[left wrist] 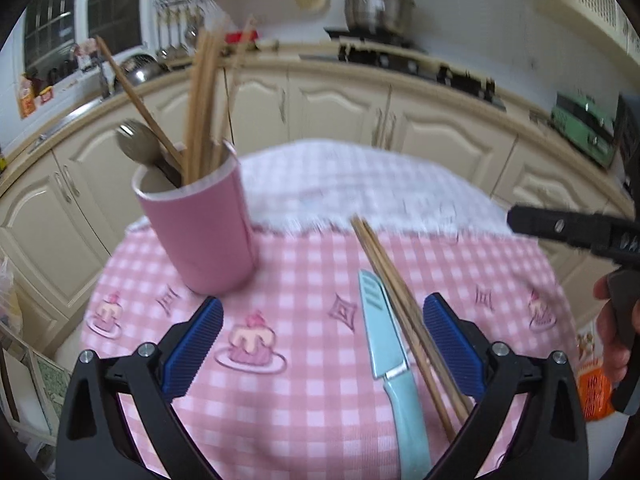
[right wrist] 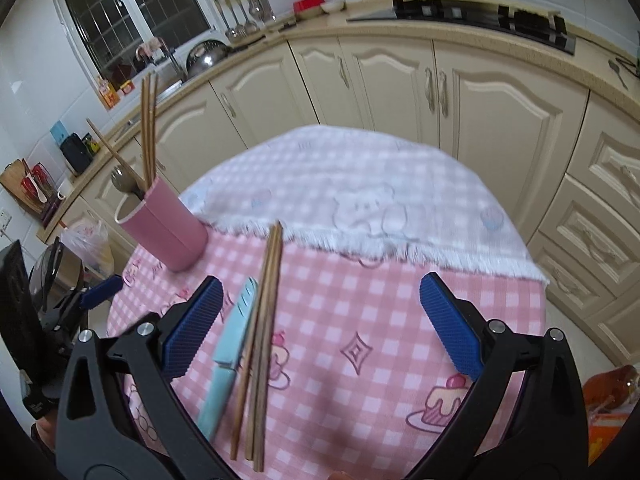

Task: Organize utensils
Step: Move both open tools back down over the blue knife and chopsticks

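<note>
chopsticks [right wrist: 262,332] and a light blue knife [right wrist: 230,354] lie loose on the round table [right wrist: 384,304]; both grippers hang released above it.

the pair lies just beside the knife, tips toward the fringed seam where the white cloth [right wrist: 360,184] overlaps the pink checked cloth [right wrist: 360,320]. a pink cup [left wrist: 200,224] stands upright near the table's left edge, holding more chopsticks [left wrist: 202,104] and a spoon [left wrist: 136,142]. left gripper [left wrist: 323,346] spreads wide, grasping nothing, its right finger beside the chopsticks. right gripper [right wrist: 321,328] likewise gapes over bare checks toward the right edge.
</note>
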Tool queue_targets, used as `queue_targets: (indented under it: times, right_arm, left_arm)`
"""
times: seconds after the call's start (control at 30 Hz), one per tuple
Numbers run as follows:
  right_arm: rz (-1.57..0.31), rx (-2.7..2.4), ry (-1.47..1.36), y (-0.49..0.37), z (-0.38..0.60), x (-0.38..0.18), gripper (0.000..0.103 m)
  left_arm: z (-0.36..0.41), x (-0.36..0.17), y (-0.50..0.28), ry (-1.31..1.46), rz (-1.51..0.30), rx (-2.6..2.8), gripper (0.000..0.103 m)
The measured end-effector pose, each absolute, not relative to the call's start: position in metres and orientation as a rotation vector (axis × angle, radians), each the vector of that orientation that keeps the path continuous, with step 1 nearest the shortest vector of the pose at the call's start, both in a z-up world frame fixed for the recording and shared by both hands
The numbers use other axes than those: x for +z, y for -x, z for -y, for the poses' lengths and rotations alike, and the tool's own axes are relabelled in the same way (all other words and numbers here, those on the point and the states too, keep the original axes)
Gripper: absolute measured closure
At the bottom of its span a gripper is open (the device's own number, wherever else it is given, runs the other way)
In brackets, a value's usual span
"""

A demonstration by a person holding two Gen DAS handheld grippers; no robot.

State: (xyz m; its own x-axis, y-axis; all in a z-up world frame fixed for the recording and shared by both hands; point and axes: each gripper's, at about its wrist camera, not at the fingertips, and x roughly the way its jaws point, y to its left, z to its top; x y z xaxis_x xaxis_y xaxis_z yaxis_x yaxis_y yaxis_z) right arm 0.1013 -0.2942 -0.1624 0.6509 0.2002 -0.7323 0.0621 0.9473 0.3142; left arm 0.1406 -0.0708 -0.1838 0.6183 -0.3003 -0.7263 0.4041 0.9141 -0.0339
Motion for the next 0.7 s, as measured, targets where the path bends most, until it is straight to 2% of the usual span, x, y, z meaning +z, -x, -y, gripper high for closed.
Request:
queue_targets:
  times: [0.4, 0.7]
  right_arm:
    - [-0.945, 0.051, -0.28, -0.101, 0.296, -0.189, 0.006]
    - [-1.007, 0.049, -0.156, -0.111, 0.274, -0.207, 0.006]
  left_arm:
    - [0.097, -0.242, -0.159, -0.243, -0.972, -0.374, 0.005]
    - [0.101, -0.25, -0.162, -0.203, -0.974, -0.396, 0.005]
